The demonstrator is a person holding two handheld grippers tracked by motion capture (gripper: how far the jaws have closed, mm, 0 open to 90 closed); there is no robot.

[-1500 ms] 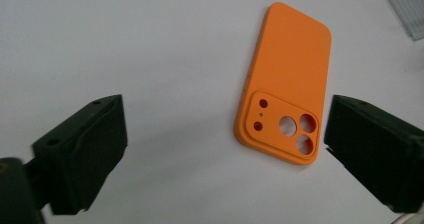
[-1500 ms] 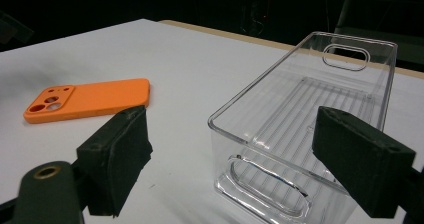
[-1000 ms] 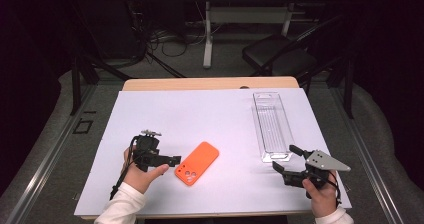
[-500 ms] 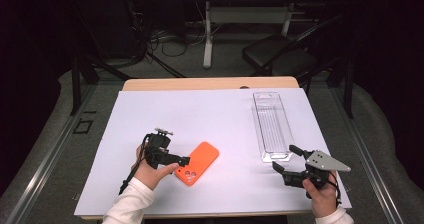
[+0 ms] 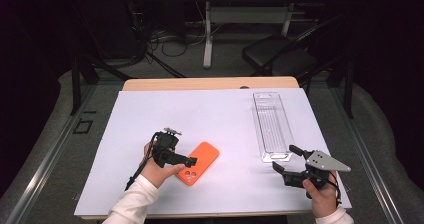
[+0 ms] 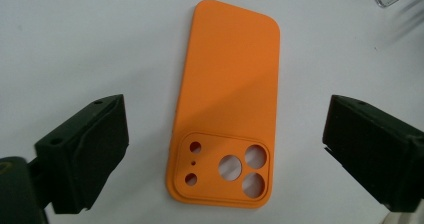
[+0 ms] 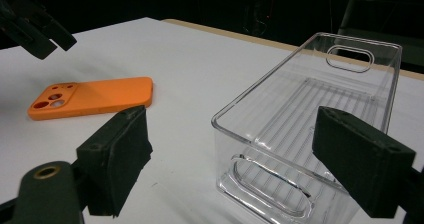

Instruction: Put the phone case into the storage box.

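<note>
A white sheet covers the table across the middle of the high view, a strip of bare wood showing along its far edge.

On the sheet's right side lies a clear tray, long and narrow, running from the upper right of the sheet down toward the lower right. In the right gripper view the tray takes up the right half of the frame, its ribbed floor and a slot handle at each end plain to see.

At the lower right of the high view, a hand holds the right gripper, its jaws spread wide with nothing between them, pointing at the near end of the tray and just short of it.

At the lower centre-left, a white-sleeved arm brings the left gripper over the case. Its jaws have just been opening and now stand wide; in the left gripper view they flank the case without touching it.

The orange case lies flat on the sheet, lower centre of the high view, well apart from the tray. In the left gripper view the case shows its camera cut-outs at the bottom of the frame.
</note>
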